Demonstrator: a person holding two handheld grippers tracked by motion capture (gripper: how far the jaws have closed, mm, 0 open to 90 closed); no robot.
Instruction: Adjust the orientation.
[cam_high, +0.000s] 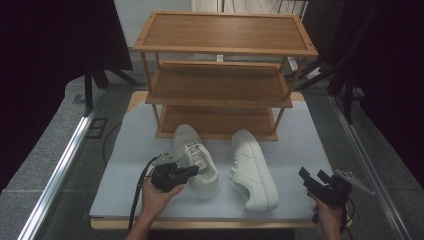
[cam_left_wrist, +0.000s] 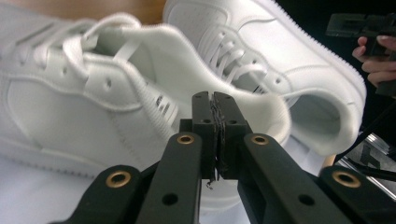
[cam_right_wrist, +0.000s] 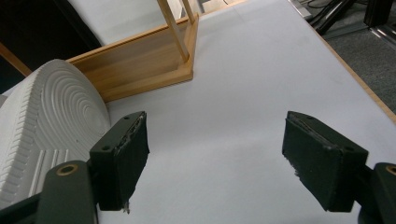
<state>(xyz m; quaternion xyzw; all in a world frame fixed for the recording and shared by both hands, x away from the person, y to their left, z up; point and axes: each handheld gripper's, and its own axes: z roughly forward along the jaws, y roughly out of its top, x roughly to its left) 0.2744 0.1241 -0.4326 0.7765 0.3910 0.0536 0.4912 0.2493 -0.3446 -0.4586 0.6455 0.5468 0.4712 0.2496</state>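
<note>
Two white sneakers lie on the pale table mat (cam_high: 130, 150) in front of a wooden shoe rack (cam_high: 220, 75). The left sneaker (cam_high: 196, 159) stands upright, toe toward the rack. The right sneaker (cam_high: 254, 171) lies on its side, its ribbed sole (cam_right_wrist: 46, 121) facing the right gripper. My left gripper (cam_high: 193, 170) is shut at the left sneaker's side, near the heel. In the left gripper view its tips (cam_left_wrist: 214, 100) meet just in front of the padded collar (cam_left_wrist: 252, 100), with nothing seen between them. My right gripper (cam_high: 311, 175) stands open near the front right corner, its gap (cam_right_wrist: 217, 128) over bare mat.
The rack's bottom shelf (cam_right_wrist: 140, 70) sits just behind the sneakers, and its three shelves hold nothing. Free mat lies to the right of the tipped sneaker and left of the upright one. The table's front edge (cam_high: 210, 222) is close to both hands. Dark curtains and metal rails flank the table.
</note>
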